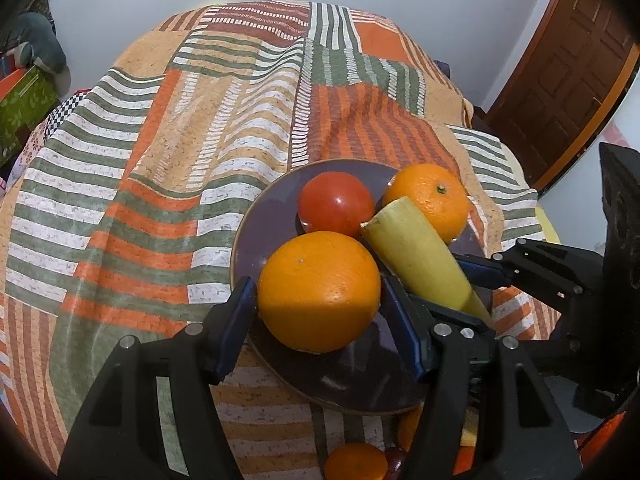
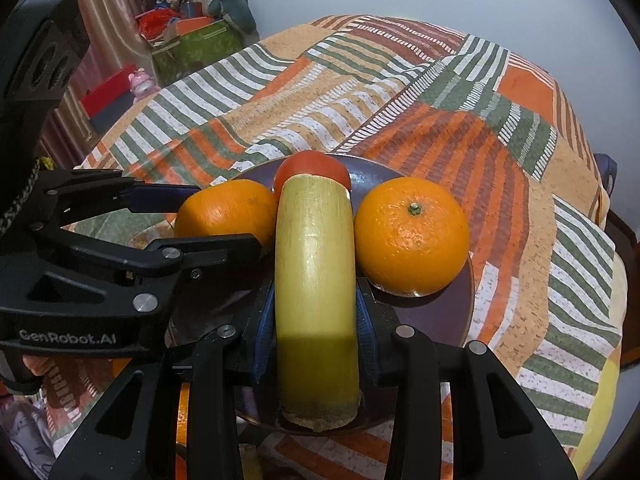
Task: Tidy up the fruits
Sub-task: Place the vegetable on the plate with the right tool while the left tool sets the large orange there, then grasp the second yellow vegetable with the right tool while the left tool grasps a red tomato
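Observation:
A dark purple plate (image 1: 248,240) (image 2: 440,312) sits on the striped cloth. On it lie a red tomato (image 1: 336,204) (image 2: 312,164), a small orange with a green stem (image 1: 430,200) (image 2: 412,236), a large orange (image 1: 318,290) (image 2: 228,210) and a yellow-green stalk piece (image 1: 420,260) (image 2: 316,300). My left gripper (image 1: 320,320) has its blue pads on both sides of the large orange and grips it over the plate. My right gripper (image 2: 316,336) is shut on the stalk piece, whose far end points at the tomato.
The table is covered with an orange, green and white striped cloth (image 1: 180,160). More fruit lies below the plate's near edge (image 1: 356,462). A green box (image 2: 196,46) and clutter stand at the left, a wooden door (image 1: 560,80) at the right.

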`<action>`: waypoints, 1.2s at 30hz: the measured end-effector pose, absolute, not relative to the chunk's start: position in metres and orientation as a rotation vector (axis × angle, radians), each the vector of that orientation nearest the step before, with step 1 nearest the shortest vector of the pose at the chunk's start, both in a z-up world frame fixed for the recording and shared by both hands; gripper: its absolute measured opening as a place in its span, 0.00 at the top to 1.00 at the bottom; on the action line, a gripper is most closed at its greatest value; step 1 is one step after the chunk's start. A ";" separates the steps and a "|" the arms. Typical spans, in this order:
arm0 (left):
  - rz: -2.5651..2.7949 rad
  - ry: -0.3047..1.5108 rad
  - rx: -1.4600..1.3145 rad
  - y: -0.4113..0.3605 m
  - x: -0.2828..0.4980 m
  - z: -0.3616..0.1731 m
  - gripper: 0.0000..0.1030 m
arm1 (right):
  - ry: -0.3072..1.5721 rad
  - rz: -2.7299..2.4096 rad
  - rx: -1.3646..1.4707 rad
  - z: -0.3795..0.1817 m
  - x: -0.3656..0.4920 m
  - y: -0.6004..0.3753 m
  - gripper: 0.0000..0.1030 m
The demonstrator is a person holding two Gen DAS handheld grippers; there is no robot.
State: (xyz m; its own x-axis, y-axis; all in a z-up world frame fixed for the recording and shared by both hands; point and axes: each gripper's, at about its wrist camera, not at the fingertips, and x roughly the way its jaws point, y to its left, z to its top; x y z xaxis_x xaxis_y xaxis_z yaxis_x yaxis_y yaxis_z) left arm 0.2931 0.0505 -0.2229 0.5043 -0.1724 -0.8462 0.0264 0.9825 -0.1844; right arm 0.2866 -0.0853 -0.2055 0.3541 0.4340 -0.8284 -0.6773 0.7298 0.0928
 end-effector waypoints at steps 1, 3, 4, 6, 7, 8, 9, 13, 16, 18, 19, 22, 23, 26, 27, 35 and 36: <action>-0.123 1.029 -0.155 0.050 0.292 -0.220 0.38 | 0.969 0.729 -0.283 -0.204 0.286 -0.086 0.64; -0.122 1.014 -0.151 0.050 0.288 -0.214 0.38 | 0.962 0.721 -0.276 -0.202 0.285 -0.089 0.61; -0.119 1.005 -0.147 0.050 0.286 -0.211 0.38 | 0.956 0.716 -0.273 -0.199 0.284 -0.091 0.61; -0.118 0.991 -0.143 0.050 0.282 -0.204 0.38 | 0.949 0.710 -0.268 -0.196 0.282 -0.094 0.60; -0.117 0.986 -0.143 0.051 0.280 -0.201 0.38 | 0.945 0.707 -0.265 -0.193 0.280 -0.096 0.60; -0.116 0.980 -0.145 0.052 0.277 -0.197 0.38 | 0.941 0.705 -0.262 -0.191 0.279 -0.097 0.60; -0.115 0.977 -0.146 0.052 0.275 -0.195 0.38 | 0.934 0.701 -0.258 -0.187 0.276 -0.100 0.60; -0.112 0.955 -0.146 0.052 0.263 -0.183 0.38 | 0.912 0.691 -0.244 -0.176 0.266 -0.109 0.60; -0.110 0.942 -0.135 0.051 0.251 -0.175 0.35 | 0.898 0.683 -0.233 -0.169 0.255 -0.118 0.60; -0.112 0.936 -0.129 0.050 0.243 -0.170 0.35 | 0.892 0.678 -0.226 -0.165 0.248 -0.123 0.60; -0.113 0.933 -0.127 0.049 0.239 -0.168 0.35 | 0.889 0.674 -0.220 -0.163 0.242 -0.127 0.60; -0.117 0.925 -0.120 0.047 0.225 -0.162 0.34 | 0.885 0.666 -0.207 -0.159 0.229 -0.136 0.60; -0.118 0.923 -0.120 0.046 0.220 -0.161 0.34 | 0.885 0.665 -0.204 -0.158 0.226 -0.137 0.60; -0.126 0.921 -0.117 0.042 0.206 -0.158 0.30 | 0.889 0.663 -0.191 -0.157 0.214 -0.143 0.60; -0.130 0.923 -0.114 0.039 0.201 -0.158 0.30 | 0.893 0.662 -0.188 -0.158 0.210 -0.145 0.60; -0.173 0.975 -0.112 0.022 0.173 -0.171 0.30 | 0.962 0.670 -0.197 -0.182 0.184 -0.152 0.60; -0.179 0.986 -0.111 0.019 0.170 -0.174 0.30 | 0.973 0.674 -0.199 -0.186 0.182 -0.152 0.60</action>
